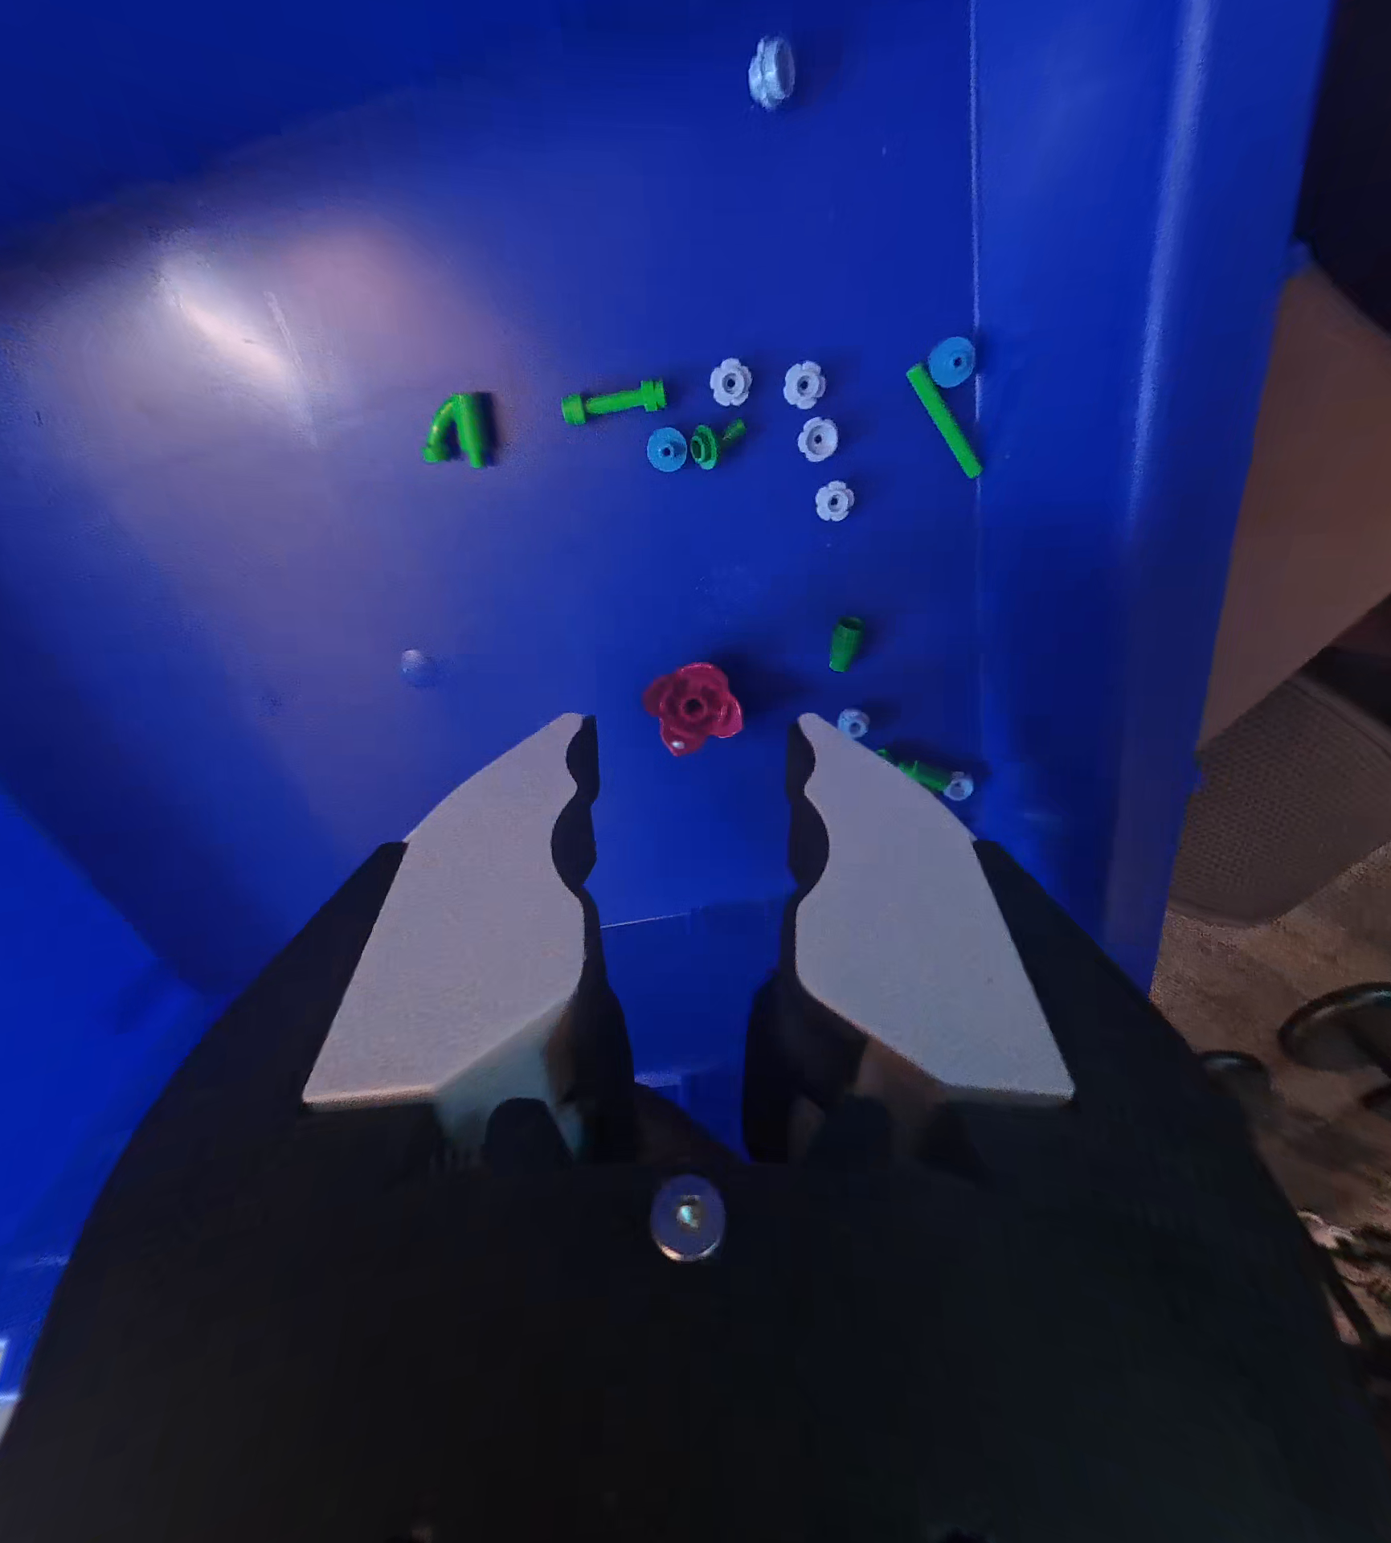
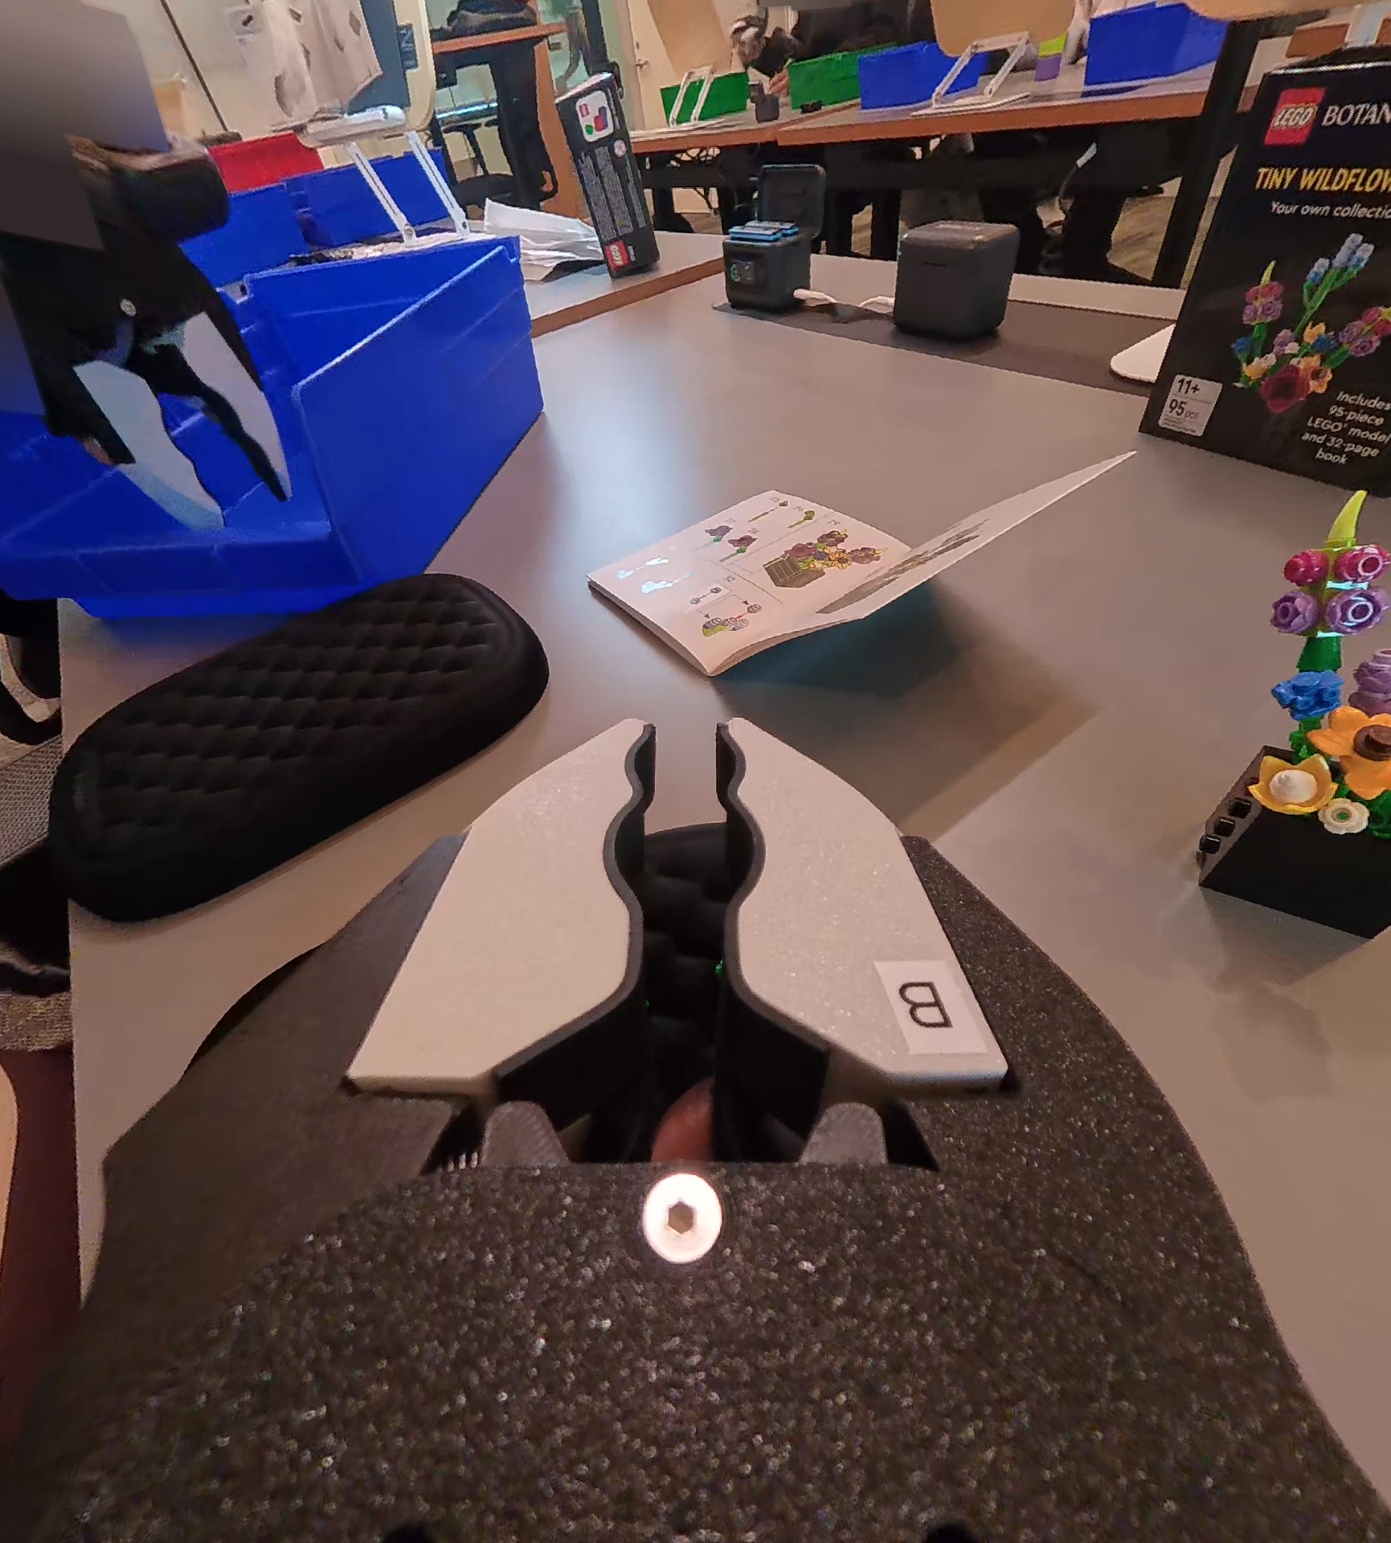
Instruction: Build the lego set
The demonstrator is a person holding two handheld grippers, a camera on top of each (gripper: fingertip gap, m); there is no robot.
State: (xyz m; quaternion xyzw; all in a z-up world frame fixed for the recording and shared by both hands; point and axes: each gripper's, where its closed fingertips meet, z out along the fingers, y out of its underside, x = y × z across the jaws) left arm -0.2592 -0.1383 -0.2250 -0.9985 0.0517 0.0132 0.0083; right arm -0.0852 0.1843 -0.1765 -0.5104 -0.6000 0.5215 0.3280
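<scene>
In the left wrist view my left gripper [image 1: 693, 720] is open and empty inside a blue bin [image 1: 258, 543]. A dark red rose piece [image 1: 692, 706] lies on the bin floor just past and between its fingertips. Farther off lie green stem pieces [image 1: 612, 404], several white flower pieces [image 1: 815, 437] and light blue round pieces [image 1: 665, 449]. In the right wrist view my right gripper [image 2: 685, 728] is open by a narrow gap and empty, low over the grey table [image 2: 967, 1085]. The partly built flower model [image 2: 1355, 751] in its black pot stands at the right. The left gripper [image 2: 191, 467] reaches into the blue bin [image 2: 416, 401].
A black padded rest [image 2: 299, 735] lies left of my right gripper. An open instruction booklet [image 2: 767, 576] lies ahead, and the set's black box [image 2: 1335, 275] stands at the far right. Two dark cube-shaped devices [image 2: 955, 280] and more bins stand behind. About 35 cm separates my left fingertips from my right. My left tips are about 20 cm from the black padded rest [image 2: 299, 735], my right tips only 15 cm.
</scene>
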